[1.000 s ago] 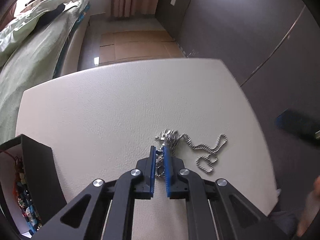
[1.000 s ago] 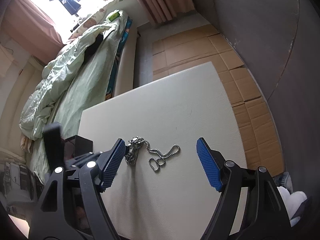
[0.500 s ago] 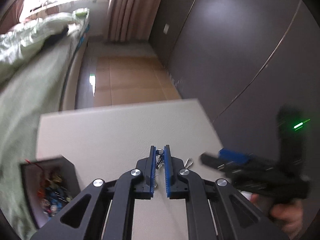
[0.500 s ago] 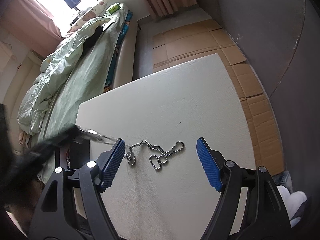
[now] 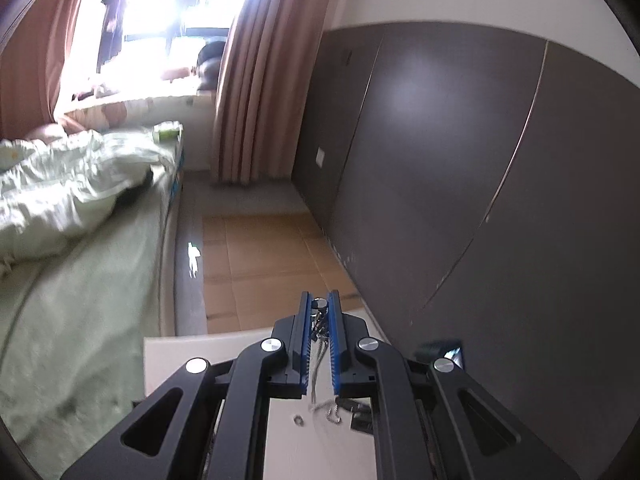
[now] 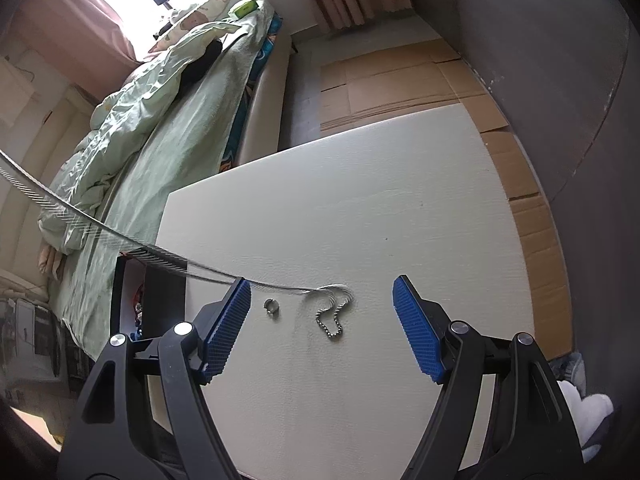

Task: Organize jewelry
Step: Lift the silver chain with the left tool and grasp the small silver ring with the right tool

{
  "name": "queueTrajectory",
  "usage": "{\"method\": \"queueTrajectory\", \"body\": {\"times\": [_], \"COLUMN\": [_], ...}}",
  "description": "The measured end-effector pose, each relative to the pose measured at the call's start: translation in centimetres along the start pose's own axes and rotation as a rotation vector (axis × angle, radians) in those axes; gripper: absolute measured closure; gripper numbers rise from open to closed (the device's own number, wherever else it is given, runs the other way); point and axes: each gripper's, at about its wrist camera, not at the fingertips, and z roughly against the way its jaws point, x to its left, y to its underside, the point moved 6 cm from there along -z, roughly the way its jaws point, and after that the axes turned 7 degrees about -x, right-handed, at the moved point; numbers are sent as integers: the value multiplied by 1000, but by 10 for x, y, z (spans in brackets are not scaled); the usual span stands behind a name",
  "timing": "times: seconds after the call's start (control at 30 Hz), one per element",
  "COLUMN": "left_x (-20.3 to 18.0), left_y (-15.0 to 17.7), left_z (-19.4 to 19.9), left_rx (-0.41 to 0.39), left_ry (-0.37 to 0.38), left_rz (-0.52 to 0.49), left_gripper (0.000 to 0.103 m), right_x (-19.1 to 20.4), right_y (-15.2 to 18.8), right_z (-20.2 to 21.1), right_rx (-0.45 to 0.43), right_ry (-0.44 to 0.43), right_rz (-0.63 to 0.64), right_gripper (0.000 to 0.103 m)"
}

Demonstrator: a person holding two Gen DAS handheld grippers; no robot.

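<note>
My left gripper point(image 5: 319, 308) is shut on the silver ball-chain necklace point(image 5: 319, 322) and holds it high above the white table point(image 5: 180, 354). The chain hangs down from the pads; its lower end point(image 5: 330, 412) still touches the table. In the right wrist view the chain point(image 6: 330, 314) stretches up and to the left as a blurred line, with its tail coiled on the table point(image 6: 360, 208). A small silver ring point(image 6: 272, 306) lies beside the tail and shows in the left wrist view point(image 5: 298, 420) too. My right gripper point(image 6: 320, 312) is open and empty, low over the ring and chain tail.
A black jewelry box point(image 6: 160, 292) with colourful beads inside stands at the table's left edge. A bed with a green quilt point(image 6: 160, 100) lies to the left. Cardboard sheets point(image 6: 400, 80) cover the floor beyond the table. A dark wardrobe wall point(image 5: 480, 200) runs along the right.
My left gripper has risen with the necklace, pulling most of the chain off the table. A ring now lies free on the table. My right gripper has stayed open.
</note>
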Motion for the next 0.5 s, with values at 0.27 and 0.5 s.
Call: {"method": "queueTrajectory", "body": {"times": [0.27,0.5], "left_x": [-10,0], "left_y": [-59,-91], "left_z": [59,98], "left_rx": [-121,-197], "left_ry": [-15,-63], "left_rz": [-37,-77], "left_gripper": [97,97], "right_x": [13,38], "right_y": [5,21], "right_z": [-7,-25], "right_rx": [9,47], "right_ry": [-11,-29], "right_rz": [46,164], "right_gripper": [36,54]}}
